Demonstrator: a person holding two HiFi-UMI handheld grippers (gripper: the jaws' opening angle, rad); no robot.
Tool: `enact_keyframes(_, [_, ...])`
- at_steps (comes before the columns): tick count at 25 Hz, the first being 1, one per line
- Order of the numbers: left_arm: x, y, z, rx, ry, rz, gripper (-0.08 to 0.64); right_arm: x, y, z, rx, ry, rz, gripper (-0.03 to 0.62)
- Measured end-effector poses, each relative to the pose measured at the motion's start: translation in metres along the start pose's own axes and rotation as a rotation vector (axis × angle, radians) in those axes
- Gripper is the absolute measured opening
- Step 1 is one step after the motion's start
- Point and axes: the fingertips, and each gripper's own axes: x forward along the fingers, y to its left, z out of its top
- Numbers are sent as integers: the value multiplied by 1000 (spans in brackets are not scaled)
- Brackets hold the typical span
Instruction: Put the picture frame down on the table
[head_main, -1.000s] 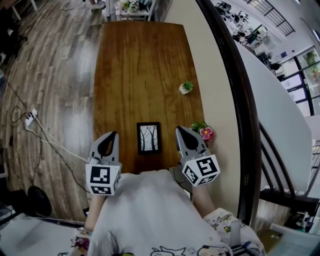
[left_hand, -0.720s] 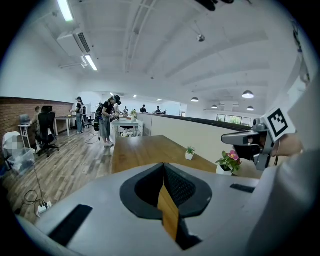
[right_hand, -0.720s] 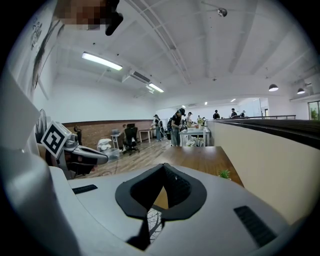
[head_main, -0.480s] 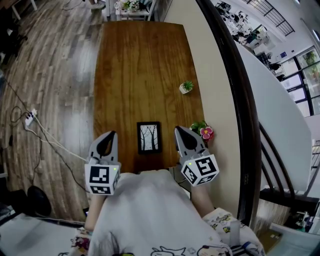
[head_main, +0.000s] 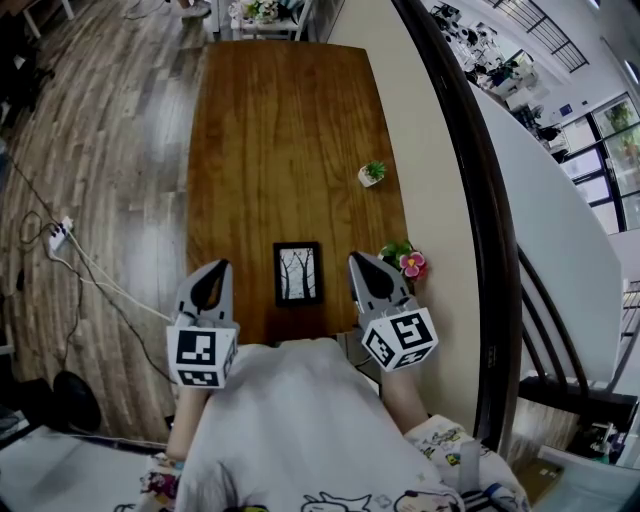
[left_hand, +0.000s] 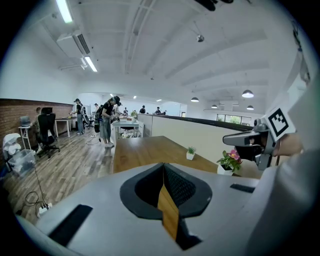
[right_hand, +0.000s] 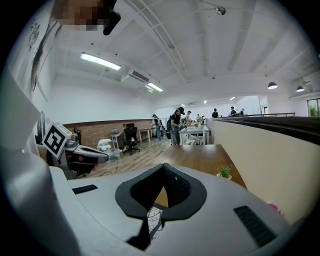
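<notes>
The black-framed picture of bare trees (head_main: 298, 274) sat on the long brown wooden table (head_main: 280, 130), close to its near edge. It was between my left gripper (head_main: 212, 270) and my right gripper (head_main: 360, 262) and touched neither. Both had their jaws together, with nothing between them. A pink-flowered pot plant (head_main: 405, 262) stood just beside the right one.

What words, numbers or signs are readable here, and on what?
None are readable.
The cube on the left gripper, like the one on the right gripper: black-and-white square patterns, no letters.
On the picture frame: drawn bare trees, no caption.
On the shirt: print too small to read.
</notes>
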Motion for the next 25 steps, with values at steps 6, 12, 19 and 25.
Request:
enact_keyframes(6, [0,1,-1,-4,-1,3,5,0,1,-2,7,4,0,-2])
enact_keyframes(12, [-2,2,-1,-4,0,4,5,-3,1,-5,8,8,-8,-2])
enact_keyframes(19, [-2,0,-4,-4,7,1,5,-3,1,-9,24,15,-11,-2])
enact_keyframes(25, [-2,-1,-7,-4,15,-2,5,-4,0,-15,44,27,-12,-2])
